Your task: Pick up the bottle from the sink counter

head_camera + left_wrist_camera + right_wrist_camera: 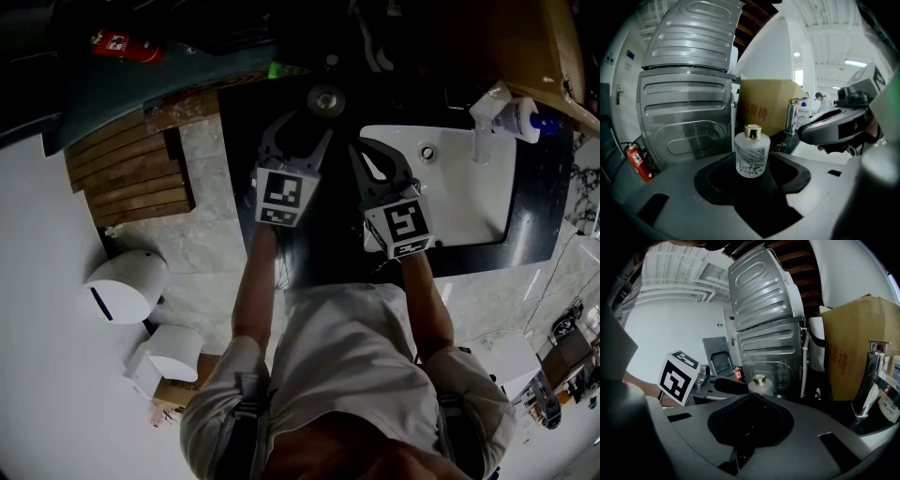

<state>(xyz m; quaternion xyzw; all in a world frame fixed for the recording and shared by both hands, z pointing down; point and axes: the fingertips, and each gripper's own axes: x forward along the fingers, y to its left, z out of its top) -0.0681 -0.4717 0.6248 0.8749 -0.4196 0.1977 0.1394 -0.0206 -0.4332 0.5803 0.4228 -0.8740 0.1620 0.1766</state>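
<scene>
**Bottle being lined up for the grasp**

The left hand-held gripper (302, 127) is being held released, its jaws apart, with the bottle (752, 151) standing upright on the dark worktop (539, 187) just at their tips, beside the white sink (469, 202). No pad appears to be pressing on it. The right hand-held gripper (752, 399) is being held clenched and empty. Judged next: the jaws are to be eased around the body, then closed. The bottle is a squat frosted-glass cylinder, black-lined, with a shiny gold cap, so it is likely smooth and slippery.
</scene>
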